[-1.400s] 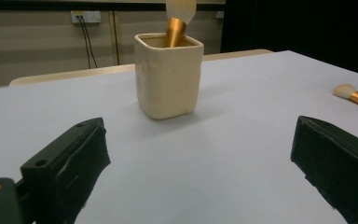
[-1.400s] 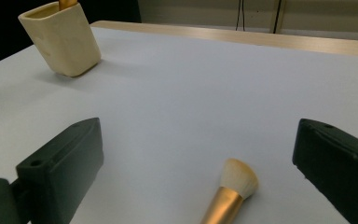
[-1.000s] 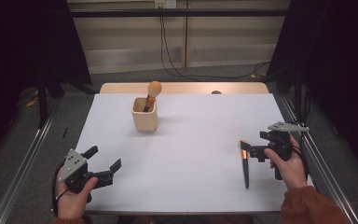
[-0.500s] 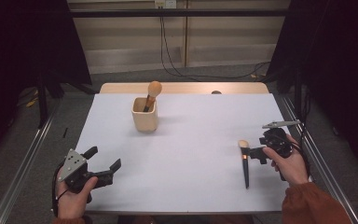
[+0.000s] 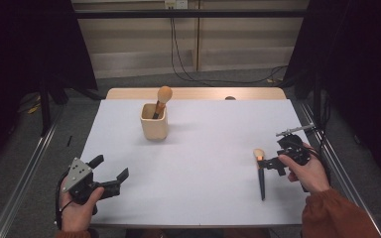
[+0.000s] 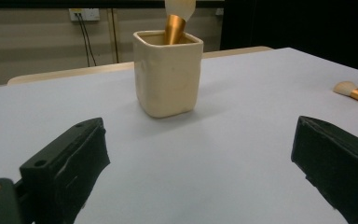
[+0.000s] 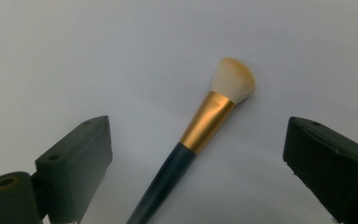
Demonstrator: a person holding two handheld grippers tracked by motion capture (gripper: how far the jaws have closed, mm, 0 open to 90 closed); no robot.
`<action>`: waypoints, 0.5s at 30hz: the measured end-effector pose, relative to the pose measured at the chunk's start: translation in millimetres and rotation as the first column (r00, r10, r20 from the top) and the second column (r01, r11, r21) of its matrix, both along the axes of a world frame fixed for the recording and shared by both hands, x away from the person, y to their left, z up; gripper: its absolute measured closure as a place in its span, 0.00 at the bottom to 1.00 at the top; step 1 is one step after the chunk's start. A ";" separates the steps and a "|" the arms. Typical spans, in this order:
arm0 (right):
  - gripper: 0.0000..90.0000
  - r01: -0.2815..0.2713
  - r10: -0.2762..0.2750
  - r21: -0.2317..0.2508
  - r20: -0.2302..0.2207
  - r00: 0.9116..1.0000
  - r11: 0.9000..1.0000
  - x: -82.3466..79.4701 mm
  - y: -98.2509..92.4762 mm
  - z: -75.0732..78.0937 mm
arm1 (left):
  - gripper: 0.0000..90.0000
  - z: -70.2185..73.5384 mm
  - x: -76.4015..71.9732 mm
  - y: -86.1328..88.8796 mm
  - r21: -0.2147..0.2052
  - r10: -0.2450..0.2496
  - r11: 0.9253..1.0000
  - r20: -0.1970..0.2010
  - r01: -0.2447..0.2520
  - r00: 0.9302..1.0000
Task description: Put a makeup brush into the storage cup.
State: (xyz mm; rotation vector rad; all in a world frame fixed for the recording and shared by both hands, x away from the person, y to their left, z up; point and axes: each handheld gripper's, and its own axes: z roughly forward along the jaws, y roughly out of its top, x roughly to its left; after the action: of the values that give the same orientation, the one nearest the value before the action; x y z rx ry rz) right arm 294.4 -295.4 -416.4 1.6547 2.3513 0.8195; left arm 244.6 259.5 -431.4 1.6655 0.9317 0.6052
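From above, a makeup brush lies on the white table, bristles away from the person, handle toward the near edge, partly covered by the right gripper. The left gripper hovers wide open, empty. Its own view shows a cream cup holding a second brush, head cropped. The right gripper view shows jaws spread wide either side of the untouched brush, its handle end cut off.

Both jaws spread wide: left gripper low at the near-left, right gripper angled down at the right.
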 end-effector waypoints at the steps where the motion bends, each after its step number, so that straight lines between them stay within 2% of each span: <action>1: 0.09 0.001 -0.001 -0.001 -0.014 1.000 1.000 0.7 -0.4 0.3 | 0.04 0.0 0.2 -0.6 0.003 -0.001 1.000 0.001 0.001 1.000; 5: 0.08 -0.004 0.002 -0.036 -0.059 0.998 0.999 3.4 -0.8 0.4 | 0.04 -0.4 0.2 -0.6 0.004 -0.004 1.000 0.002 0.004 1.000; 8: 0.08 -0.032 0.027 -0.053 -0.093 0.995 0.998 5.3 -0.1 -1.1 | 0.04 0.0 -0.1 0.7 0.000 0.001 1.000 0.004 -0.001 1.000; 12: 0.07 -0.049 0.036 -0.083 -0.145 0.989 0.995 7.9 3.0 -3.0 | 0.04 -0.3 0.6 -0.7 0.006 -0.003 1.000 0.001 0.003 1.000; 15: 0.07 -0.073 0.055 -0.113 -0.160 0.986 0.991 9.8 4.9 -2.8 | 0.04 -0.2 0.2 -0.6 0.008 -0.002 1.000 0.003 0.002 1.000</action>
State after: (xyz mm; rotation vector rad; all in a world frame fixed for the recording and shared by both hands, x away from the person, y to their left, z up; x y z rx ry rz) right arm 304.2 -290.4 -419.2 1.6590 2.5159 0.5663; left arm 244.7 258.9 -431.6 1.6717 0.9265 0.6103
